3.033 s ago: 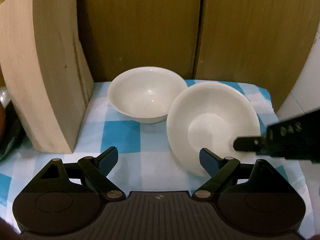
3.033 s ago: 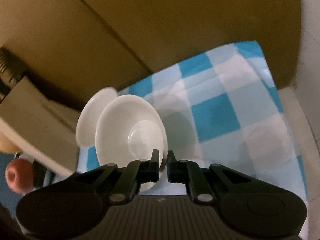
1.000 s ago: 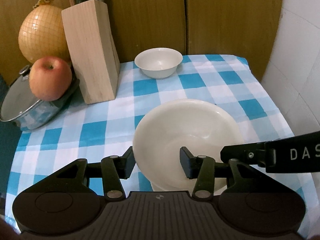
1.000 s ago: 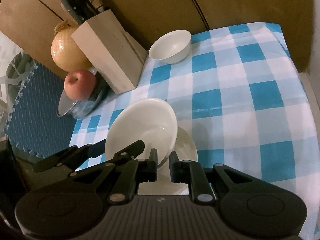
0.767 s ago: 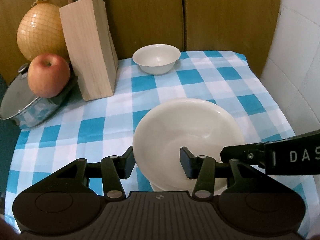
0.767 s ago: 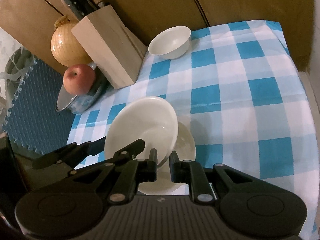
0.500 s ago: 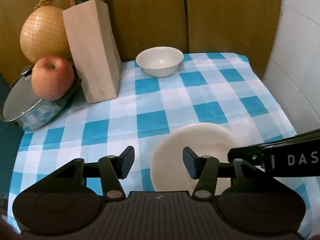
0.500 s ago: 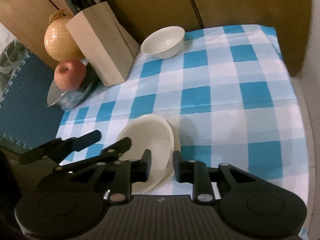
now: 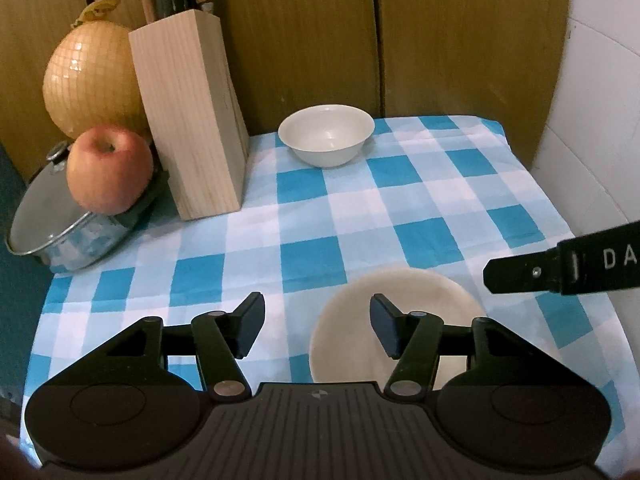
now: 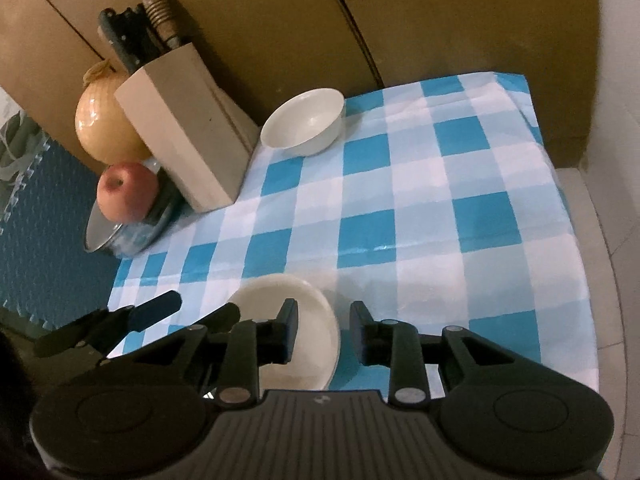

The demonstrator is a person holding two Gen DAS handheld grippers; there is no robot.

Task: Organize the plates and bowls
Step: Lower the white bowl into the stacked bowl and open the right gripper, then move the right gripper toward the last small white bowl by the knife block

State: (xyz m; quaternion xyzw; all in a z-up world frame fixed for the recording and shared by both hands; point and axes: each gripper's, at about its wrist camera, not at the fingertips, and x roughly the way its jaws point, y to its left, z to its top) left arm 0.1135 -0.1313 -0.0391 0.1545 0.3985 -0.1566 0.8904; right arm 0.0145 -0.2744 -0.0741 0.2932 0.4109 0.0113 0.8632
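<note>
**Checked cloth, two white dishes, both claws unloaded**

Left gripper (image 9: 316,328): lower middle of the left wrist view. Jaws spread and opening wider, nothing pinched. Its right finger stands over the near dish; its left finger stands over bare cloth.

Right gripper (image 10: 323,332): lower middle of the right wrist view. Jaws parted by a modest gap, gripping nothing. The right edge of the near dish shows in the gap, below the fingers; whether a pad brushes it cannot be told. In the left wrist view one black finger of this gripper enters from the right edge, above and right of the dish.

Shallow bowl (image 9: 356,320): white, upright on the tablecloth (image 9: 440,184), low and right of centre in the left wrist view, its near part hidden behind the gripper body.

Small bowl (image 9: 326,134): white, upright, upper centre of the frame at the far edge of the cloth, just before the wooden panels, well apart from the shallow bowl.

Knife block (image 9: 192,120): pale wood, upper left, handles protruding from its top.

Netted melon (image 9: 88,84): behind the block, far left.

Apple (image 9: 108,170): red, resting on a glass lid.

Pot (image 9: 76,236): lidded, at the left edge of the cloth.
</note>
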